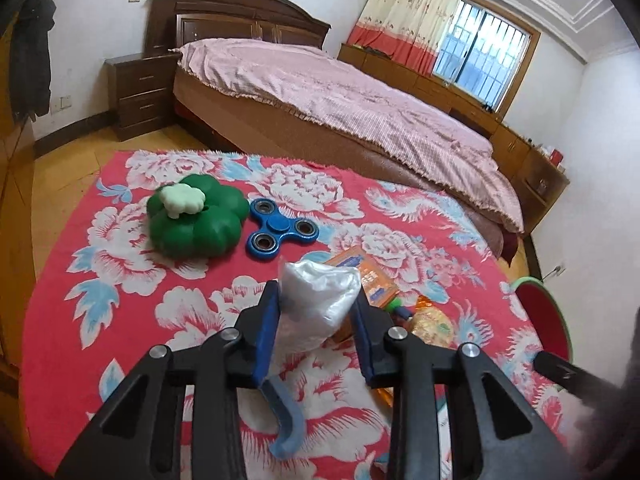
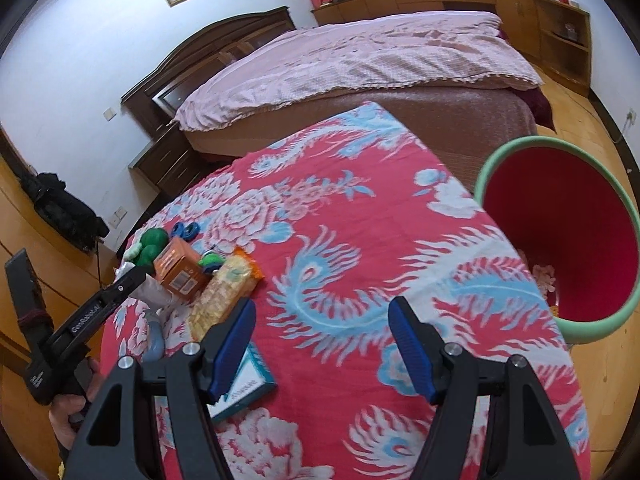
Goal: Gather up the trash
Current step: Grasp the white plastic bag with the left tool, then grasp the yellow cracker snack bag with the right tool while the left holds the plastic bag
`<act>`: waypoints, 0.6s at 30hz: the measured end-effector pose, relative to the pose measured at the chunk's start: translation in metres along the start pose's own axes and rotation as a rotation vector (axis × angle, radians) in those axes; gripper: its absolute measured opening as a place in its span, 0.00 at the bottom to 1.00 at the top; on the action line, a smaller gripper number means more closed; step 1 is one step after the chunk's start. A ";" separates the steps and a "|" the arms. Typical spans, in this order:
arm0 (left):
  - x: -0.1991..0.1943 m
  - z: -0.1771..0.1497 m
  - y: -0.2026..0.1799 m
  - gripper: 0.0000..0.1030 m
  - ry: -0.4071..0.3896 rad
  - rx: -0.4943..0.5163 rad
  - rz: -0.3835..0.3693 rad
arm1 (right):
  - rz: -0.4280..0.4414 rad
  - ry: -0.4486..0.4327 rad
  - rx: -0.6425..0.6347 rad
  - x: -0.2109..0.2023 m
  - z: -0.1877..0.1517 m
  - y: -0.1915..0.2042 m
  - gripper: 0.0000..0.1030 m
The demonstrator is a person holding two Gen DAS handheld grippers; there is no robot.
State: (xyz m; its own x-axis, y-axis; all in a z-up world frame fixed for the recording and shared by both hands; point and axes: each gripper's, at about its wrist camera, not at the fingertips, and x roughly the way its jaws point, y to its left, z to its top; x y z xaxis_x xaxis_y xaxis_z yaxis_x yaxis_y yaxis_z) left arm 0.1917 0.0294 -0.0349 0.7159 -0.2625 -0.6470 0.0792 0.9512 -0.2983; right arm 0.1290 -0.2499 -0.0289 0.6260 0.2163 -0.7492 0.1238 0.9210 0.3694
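Left hand-held gripper point(image 1: 316, 300) clamps crumpled white plastic bag point(image 1: 320, 300). Right hand-held gripper point(image 2: 322, 320) wide open, empty, over red floral-cloth surface point(image 2: 340, 240).

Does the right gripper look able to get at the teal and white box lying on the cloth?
Probably yes: the teal and white box lies flat just beside the open right gripper, nothing on it.

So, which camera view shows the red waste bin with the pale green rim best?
The right wrist view shows it best: the red waste bin with the pale green rim stands beside the table, its mouth open to the camera, something pale lying inside. The left wrist view catches only a slice of it at the right edge.
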 end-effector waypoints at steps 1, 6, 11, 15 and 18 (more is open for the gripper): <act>-0.006 0.000 0.001 0.33 -0.010 -0.010 -0.006 | 0.004 0.003 -0.008 0.002 0.000 0.003 0.69; -0.034 0.004 0.010 0.33 -0.052 -0.081 -0.049 | 0.028 0.024 -0.044 0.010 -0.001 0.024 0.69; -0.049 -0.001 0.019 0.33 -0.048 -0.089 0.060 | 0.036 0.051 -0.079 0.023 -0.002 0.045 0.69; -0.047 -0.012 0.033 0.33 0.001 -0.127 0.099 | 0.029 0.077 -0.103 0.034 -0.007 0.057 0.69; -0.048 -0.021 0.044 0.33 0.015 -0.156 0.119 | 0.032 0.096 -0.112 0.043 -0.009 0.067 0.69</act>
State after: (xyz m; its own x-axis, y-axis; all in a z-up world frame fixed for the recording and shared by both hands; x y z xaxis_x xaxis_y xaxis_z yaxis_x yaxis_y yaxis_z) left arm 0.1457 0.0806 -0.0316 0.7031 -0.1534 -0.6943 -0.1148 0.9392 -0.3237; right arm 0.1570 -0.1759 -0.0413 0.5514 0.2713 -0.7889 0.0147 0.9424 0.3343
